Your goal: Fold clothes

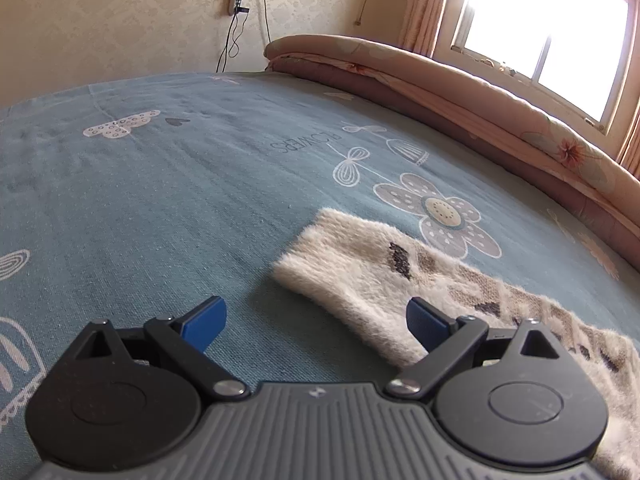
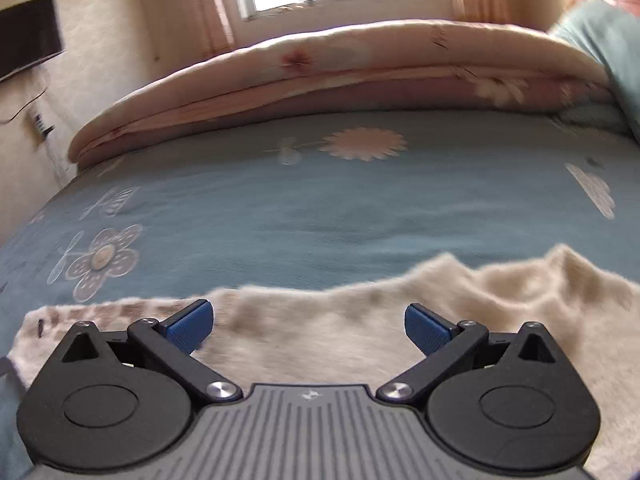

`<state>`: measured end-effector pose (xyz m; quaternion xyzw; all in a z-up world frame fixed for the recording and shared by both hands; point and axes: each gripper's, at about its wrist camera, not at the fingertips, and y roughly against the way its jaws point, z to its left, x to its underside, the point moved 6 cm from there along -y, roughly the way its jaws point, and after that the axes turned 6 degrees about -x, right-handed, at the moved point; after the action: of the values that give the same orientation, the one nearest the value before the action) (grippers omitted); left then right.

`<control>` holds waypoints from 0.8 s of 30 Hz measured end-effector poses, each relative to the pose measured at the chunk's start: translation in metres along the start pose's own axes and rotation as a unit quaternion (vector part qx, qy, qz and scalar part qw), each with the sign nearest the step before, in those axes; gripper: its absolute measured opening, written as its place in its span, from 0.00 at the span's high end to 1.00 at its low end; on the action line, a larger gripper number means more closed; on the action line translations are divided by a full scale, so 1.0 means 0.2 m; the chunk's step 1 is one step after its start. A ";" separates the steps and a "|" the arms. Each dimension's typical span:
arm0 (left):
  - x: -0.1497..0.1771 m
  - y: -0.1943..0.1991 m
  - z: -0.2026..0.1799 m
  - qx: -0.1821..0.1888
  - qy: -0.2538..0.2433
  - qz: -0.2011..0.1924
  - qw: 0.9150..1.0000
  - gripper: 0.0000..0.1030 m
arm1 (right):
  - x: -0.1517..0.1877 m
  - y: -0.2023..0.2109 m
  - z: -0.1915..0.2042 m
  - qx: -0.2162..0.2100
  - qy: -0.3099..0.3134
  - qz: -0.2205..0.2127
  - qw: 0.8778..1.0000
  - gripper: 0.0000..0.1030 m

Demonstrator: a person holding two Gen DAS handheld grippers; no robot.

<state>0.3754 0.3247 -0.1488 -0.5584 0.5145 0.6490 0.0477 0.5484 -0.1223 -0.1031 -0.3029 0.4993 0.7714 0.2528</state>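
Hovering over a fluffy sweater (image 1: 360, 280) spread on the bed (image 1: 160, 200), both claws spread wide and empty.

The left claw (image 1: 316, 322) sits at the end of what looks like a sleeve, which runs off toward 4 o'clock; the right claw (image 2: 309, 326) hangs over the cream body of the garment, whose bumpy far edge lies at 12 to 2 o'clock. No crease or layered fold shows, so folding seems barely begun: everything is left. A rolled quilt (image 2: 320, 64) lies beyond.
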 end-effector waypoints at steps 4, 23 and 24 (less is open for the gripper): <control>0.00 0.03 -0.06 0.002 -0.020 -0.005 1.000 0.06 | 0.13 0.21 -0.32 0.030 -0.071 0.013 0.997 0.00; 0.49 0.74 -0.92 0.300 -0.269 -0.034 0.915 0.07 | 1.22 1.17 -0.43 -0.131 -0.160 -0.020 0.978 0.00; 0.52 0.77 -0.95 0.307 -0.275 -0.035 0.911 0.07 | 1.24 1.18 -0.43 -0.142 -0.152 -0.039 0.977 0.00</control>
<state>0.3679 0.0635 -0.1054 -0.3333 0.6346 0.5853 0.3790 0.2331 -0.2683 -0.1626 -0.2346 0.3286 0.8607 0.3101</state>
